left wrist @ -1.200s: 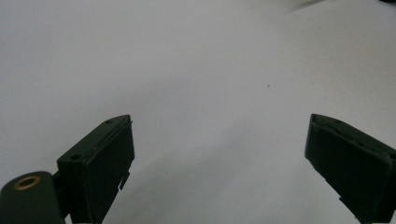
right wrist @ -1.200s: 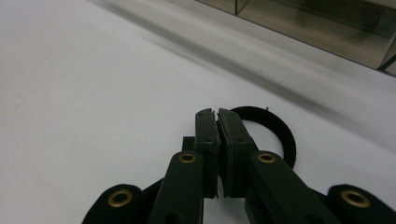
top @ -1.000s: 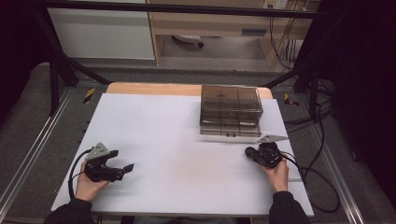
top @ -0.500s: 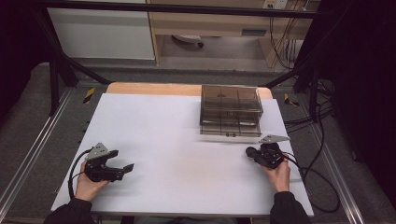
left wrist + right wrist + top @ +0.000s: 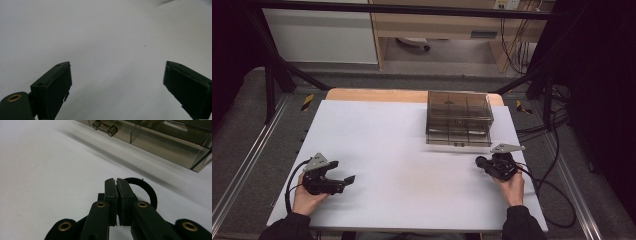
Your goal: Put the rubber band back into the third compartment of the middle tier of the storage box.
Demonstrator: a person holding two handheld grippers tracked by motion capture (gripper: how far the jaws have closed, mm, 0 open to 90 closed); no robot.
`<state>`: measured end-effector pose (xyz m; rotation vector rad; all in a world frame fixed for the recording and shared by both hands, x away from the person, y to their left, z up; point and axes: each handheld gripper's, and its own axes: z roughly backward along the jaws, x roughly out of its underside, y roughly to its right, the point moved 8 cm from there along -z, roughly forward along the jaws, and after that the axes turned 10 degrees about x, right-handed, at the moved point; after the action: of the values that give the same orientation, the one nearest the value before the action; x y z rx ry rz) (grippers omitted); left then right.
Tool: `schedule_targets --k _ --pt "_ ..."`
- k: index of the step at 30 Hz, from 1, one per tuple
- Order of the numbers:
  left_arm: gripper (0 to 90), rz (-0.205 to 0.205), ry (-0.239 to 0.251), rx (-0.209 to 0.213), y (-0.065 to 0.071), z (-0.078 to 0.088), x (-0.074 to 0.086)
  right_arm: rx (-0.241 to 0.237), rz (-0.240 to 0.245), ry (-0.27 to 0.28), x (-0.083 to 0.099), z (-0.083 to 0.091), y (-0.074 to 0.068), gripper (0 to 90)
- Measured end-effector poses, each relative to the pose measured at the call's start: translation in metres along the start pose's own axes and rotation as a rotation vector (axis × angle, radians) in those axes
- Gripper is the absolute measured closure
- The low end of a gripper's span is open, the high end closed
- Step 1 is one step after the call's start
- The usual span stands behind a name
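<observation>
A smoky see-through drawer box (image 5: 458,118) stands at the back right of the white table (image 5: 402,150). Its lowest drawer front with a small bar handle (image 5: 105,127) shows in the right gripper view. My right gripper (image 5: 481,161) (image 5: 116,181) rests just in front of the box, jaws shut, pads pressed together. A black ring (image 5: 150,191) curves out from behind its right jaw; I cannot tell whether it is pinched. My left gripper (image 5: 346,180) (image 5: 117,72) sits at the near left, wide open over bare table.
A wooden strip (image 5: 377,95) edges the table's far side. Metal rails (image 5: 242,170) run along both sides, and cables (image 5: 552,190) trail off the right edge. A white cabinet (image 5: 319,35) and a shelf unit stand beyond the table.
</observation>
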<state>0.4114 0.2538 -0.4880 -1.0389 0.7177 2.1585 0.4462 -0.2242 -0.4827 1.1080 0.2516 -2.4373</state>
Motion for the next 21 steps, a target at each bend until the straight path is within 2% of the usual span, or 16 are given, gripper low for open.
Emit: schedule_targets --k 21 --pt "7.8 0.001 0.000 -0.001 0.000 0.000 0.000 -0.019 0.015 0.031 -0.016 0.018 -0.010 87.5"
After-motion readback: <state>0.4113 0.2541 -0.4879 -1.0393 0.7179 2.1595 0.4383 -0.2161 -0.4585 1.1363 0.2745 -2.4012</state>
